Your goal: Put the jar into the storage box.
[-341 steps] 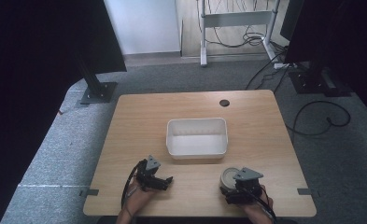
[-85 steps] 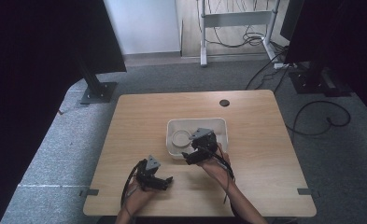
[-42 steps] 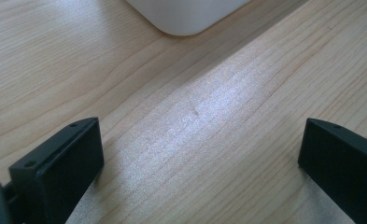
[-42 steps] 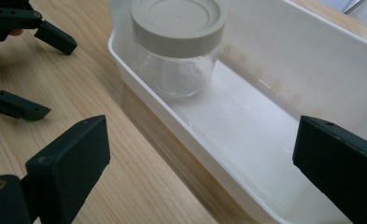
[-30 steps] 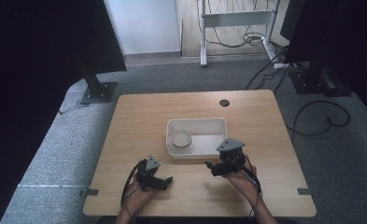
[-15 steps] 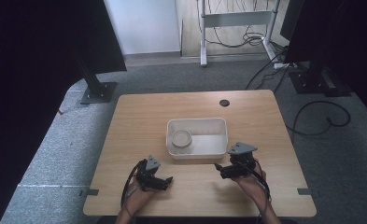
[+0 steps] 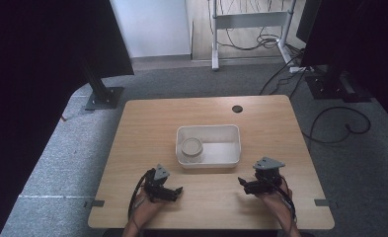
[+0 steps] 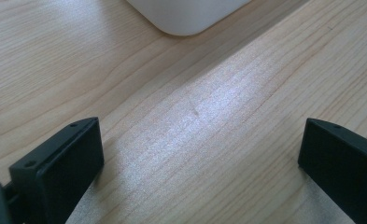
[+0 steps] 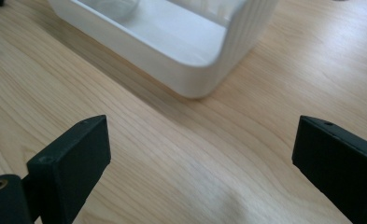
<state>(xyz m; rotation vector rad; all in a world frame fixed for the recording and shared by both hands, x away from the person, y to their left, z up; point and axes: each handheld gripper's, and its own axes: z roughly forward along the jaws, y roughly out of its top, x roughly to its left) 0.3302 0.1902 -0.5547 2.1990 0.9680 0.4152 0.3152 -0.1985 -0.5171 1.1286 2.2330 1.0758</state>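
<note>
A white rectangular tub (image 7: 231, 136) stands at the middle of the wooden table (image 7: 152, 123), and a round pale container (image 7: 192, 147) lies in its left half. Near the front edge, my left gripper (image 7: 174, 192) rests low over bare wood, open and holding nothing (image 8: 200, 154). The tub's rounded corner (image 8: 186, 18) shows ahead of it. My right gripper (image 7: 242, 183) sits at the front right, also open and holding nothing (image 9: 200, 163), facing the tub's near wall (image 9: 181, 70).
A small dark grommet hole (image 7: 237, 108) marks the table's far edge. Beyond the table are black stands (image 7: 105, 96), a white frame (image 7: 246, 19) and loose cables (image 7: 329, 123) on grey carpet.
My right gripper carried the round container from the front right into the tub, let it go, and has drawn back to the front right. The left gripper stayed put.
</note>
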